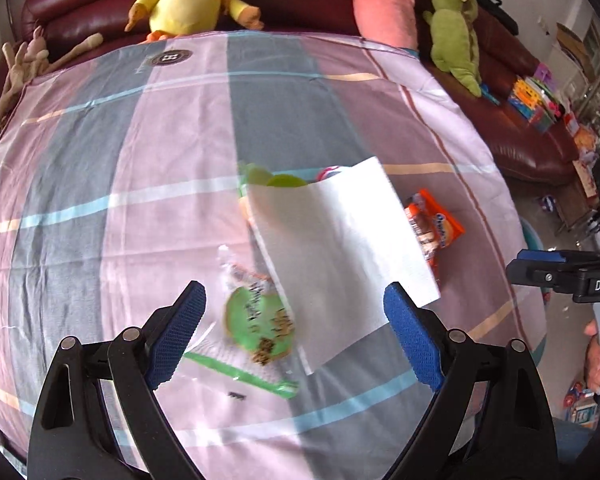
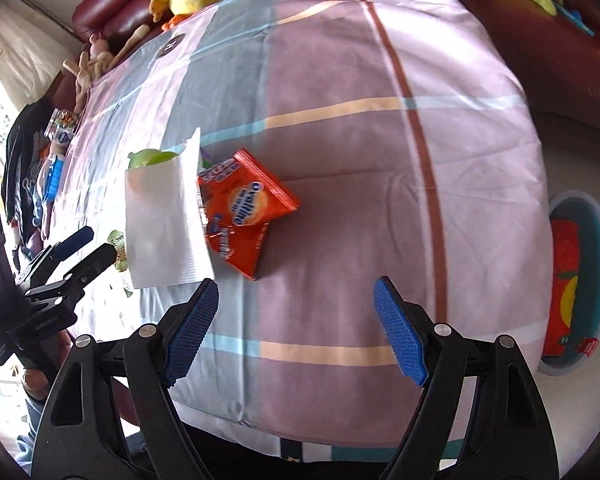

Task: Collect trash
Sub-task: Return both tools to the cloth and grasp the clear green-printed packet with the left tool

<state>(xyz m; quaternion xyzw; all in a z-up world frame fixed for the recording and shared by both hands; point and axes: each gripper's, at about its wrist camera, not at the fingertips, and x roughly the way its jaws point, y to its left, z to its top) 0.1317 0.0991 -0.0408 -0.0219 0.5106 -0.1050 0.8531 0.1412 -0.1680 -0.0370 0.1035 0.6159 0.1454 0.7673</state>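
Both claws hanging released over the worktop: left claw (image 1: 292, 332) straddling the green wrapper (image 1: 260, 330) and white napkin (image 1: 340, 252), orange packet (image 2: 246, 208) lying ahead-left of right claw (image 2: 296, 328); best closing low on one piece.

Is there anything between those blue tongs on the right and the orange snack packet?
Nothing visible blocks it. The right tongs stand open over bare striped cloth, and the orange packet lies just beyond them. Only the white napkin leans against the packet's far side, away from the tongs.
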